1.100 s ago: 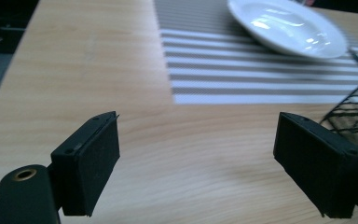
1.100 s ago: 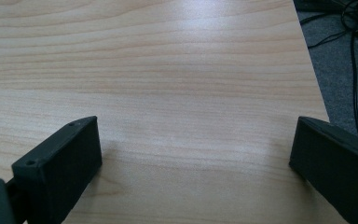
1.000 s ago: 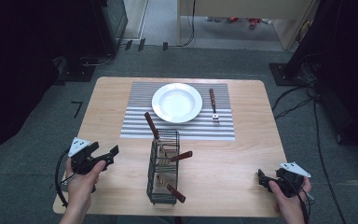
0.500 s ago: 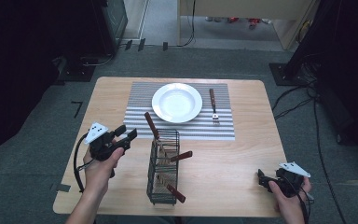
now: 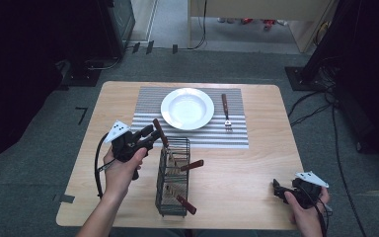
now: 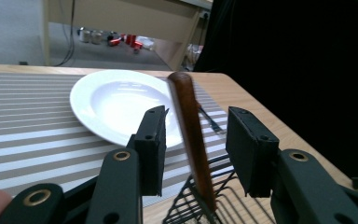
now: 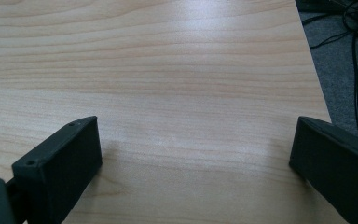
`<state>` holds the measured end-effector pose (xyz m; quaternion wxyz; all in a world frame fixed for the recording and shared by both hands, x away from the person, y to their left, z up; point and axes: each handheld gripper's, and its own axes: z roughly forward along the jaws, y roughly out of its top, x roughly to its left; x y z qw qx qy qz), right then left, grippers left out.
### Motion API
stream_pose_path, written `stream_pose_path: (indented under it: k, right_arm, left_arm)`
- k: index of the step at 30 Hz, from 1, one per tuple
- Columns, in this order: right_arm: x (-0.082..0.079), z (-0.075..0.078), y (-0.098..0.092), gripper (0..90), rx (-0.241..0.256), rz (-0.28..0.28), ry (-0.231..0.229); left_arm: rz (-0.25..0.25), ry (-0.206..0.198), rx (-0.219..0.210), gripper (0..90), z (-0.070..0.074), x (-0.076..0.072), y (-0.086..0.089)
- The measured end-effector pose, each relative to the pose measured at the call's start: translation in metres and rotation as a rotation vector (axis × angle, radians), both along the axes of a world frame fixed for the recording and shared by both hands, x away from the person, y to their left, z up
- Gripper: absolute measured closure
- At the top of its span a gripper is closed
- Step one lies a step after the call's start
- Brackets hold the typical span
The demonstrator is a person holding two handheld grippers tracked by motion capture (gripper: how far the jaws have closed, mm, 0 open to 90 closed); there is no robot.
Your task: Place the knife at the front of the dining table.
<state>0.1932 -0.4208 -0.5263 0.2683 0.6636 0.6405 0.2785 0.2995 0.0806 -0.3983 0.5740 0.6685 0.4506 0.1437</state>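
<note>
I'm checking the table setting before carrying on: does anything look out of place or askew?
The wire caddy looks untidy: three brown-handled utensils poke out at different angles, one sideways through the mesh, one low near its base. A fork lies right of the plate; the mat holds nothing to the plate's left.

A brown handle [image 6: 193, 140] is being framed between the parted jaws of the gripper [image 6: 196, 149], untouched, above a wire basket [image 6: 205, 205]; a plate [image 6: 116, 102] is being seen behind.
</note>
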Motion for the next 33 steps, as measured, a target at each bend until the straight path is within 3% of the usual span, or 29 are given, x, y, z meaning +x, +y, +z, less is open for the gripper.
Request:
stream_pose_path:
  k: [5, 7, 10, 12, 16, 21, 22, 23, 26, 33]
  right_arm:
    - [0.000, 0.000, 0.000, 1.5, 0.000, 0.000, 0.000]
    - [0.000, 0.000, 0.000, 1.6, 0.000, 0.000, 0.000]
    - [0.000, 0.000, 0.000, 1.6, 0.000, 0.000, 0.000]
    - [0.000, 0.000, 0.000, 1.6, 0.000, 0.000, 0.000]
    - [0.000, 0.000, 0.000, 1.6, 0.000, 0.000, 0.000]
    - [0.000, 0.000, 0.000, 1.5, 0.000, 0.000, 0.000]
    - [0.000, 0.000, 0.000, 1.5, 0.000, 0.000, 0.000]
    - [0.000, 0.000, 0.000, 1.6, 0.000, 0.000, 0.000]
    - [0.000, 0.000, 0.000, 1.6, 0.000, 0.000, 0.000]
    - [0.000, 0.000, 0.000, 1.6, 0.000, 0.000, 0.000]
  left_arm:
    - [0.012, -0.004, 0.045, 58.4, -0.003, 0.003, -0.009]
    - [0.006, -0.004, 0.083, 60.1, -0.007, 0.004, -0.014]
    - [0.006, -0.007, 0.098, 62.4, -0.009, 0.003, -0.017]
    - [0.013, -0.007, 0.097, 70.3, -0.009, 0.003, -0.018]
    - [-0.015, 0.018, 0.047, 76.6, -0.006, 0.002, -0.014]
    - [-0.046, 0.017, -0.005, 79.6, -0.002, -0.001, -0.012]
    - [-0.043, -0.011, -0.030, 81.4, 0.001, -0.004, -0.010]
    - [-0.043, -0.011, -0.030, 82.2, 0.001, -0.004, -0.010]
    - [-0.046, -0.084, -0.062, 82.3, 0.009, -0.012, -0.007]
    - [-0.048, -0.162, -0.091, 82.3, 0.025, -0.023, -0.001]
